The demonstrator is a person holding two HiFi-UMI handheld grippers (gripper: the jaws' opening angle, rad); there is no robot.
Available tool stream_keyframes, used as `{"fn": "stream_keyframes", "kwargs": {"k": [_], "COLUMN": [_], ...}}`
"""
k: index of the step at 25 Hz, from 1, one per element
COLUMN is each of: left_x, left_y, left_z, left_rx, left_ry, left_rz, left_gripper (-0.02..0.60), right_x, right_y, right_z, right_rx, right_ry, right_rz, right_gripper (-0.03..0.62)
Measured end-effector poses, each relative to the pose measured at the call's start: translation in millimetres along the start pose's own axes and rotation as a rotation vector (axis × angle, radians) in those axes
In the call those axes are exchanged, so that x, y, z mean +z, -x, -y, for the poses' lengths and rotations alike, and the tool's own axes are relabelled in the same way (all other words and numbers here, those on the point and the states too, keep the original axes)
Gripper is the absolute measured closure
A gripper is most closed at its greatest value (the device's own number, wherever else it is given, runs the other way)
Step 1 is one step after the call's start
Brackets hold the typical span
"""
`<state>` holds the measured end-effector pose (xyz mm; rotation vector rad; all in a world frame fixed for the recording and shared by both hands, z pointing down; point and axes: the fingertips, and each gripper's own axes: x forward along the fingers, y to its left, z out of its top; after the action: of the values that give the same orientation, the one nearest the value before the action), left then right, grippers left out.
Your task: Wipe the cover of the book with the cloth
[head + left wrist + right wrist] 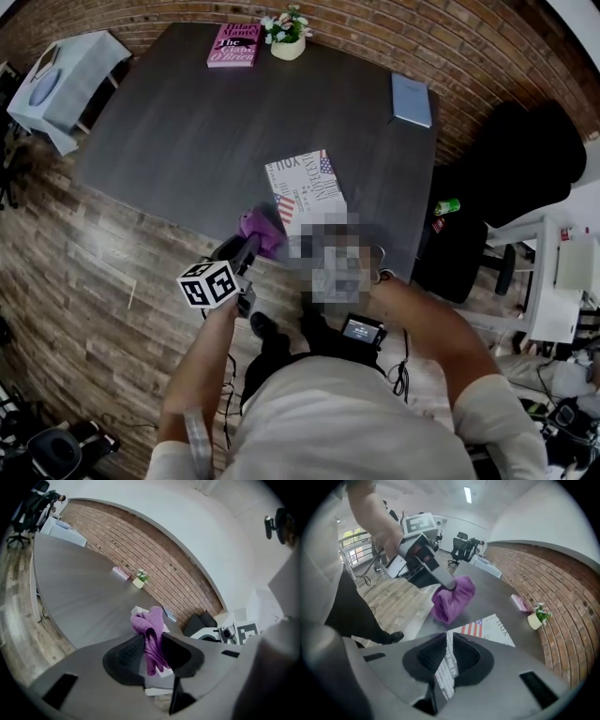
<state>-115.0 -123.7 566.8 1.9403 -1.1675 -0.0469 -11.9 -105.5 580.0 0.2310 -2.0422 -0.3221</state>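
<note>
The book (305, 187), white with a flag print on its cover, lies near the front edge of the dark table (187, 141). My left gripper (152, 656) is shut on a bunched purple cloth (150, 630), which hangs just left of the book's near corner (258, 230). In the right gripper view the cloth (452, 599) hovers over the table beside the book (487, 627). My right gripper (449, 660) is shut on the book's near edge, with the thin edge pinched between its jaws. In the head view a mosaic patch mostly hides that gripper.
A pink book (232, 44) and a small flower pot (287, 37) stand at the table's far edge, and a blue notebook (412, 99) lies at the far right corner. A black chair (525, 169) and a green can (448, 205) are to the right. A white side table (61, 80) stands left.
</note>
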Motion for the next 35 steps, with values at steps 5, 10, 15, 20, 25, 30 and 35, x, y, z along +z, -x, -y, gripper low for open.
{"fn": "stream_keyframes", "kwargs": {"k": [5,10,15,20,25,30,35], "left_x": [12.3,22.1,35.4,58.8,81.6,95.7,91.6], "left_y": [-13.6,-29.3,-43.3,-65.2,-92.6,-115.4,-131.6], "left_z": [-8.5,-15.3,-26.9,-39.9,-53.4,-61.4,-49.3], "left_rx": [0.037,0.046,0.065,0.101,0.182,0.256,0.224], "left_ry": [-0.142,-0.226,-0.272,-0.382,-0.561,-0.719,-0.739], "left_rz": [-0.045,-0.085,-0.106,-0.135,-0.200,-0.253,-0.266], "left_gripper": [0.460,0.459,0.459,0.459,0.460,0.460,0.462], "right_x": [-23.0,-32.7,-34.6,-32.4,-32.4,-32.6,-32.8], "right_y": [-21.6,-36.7,-38.7,-39.1,-39.9,-39.0,-38.7], "right_z": [6.8,5.9,5.7,7.1,8.5,9.0,7.7], "right_rx": [0.055,0.108,0.162,0.246,0.265,0.273,0.273], "right_ry": [-0.028,-0.041,-0.123,-0.215,-0.190,-0.198,-0.205], "right_rz": [-0.102,-0.168,-0.178,-0.172,-0.169,-0.157,-0.142], "right_gripper": [0.559,0.567,0.580,0.580,0.580,0.580,0.580]}}
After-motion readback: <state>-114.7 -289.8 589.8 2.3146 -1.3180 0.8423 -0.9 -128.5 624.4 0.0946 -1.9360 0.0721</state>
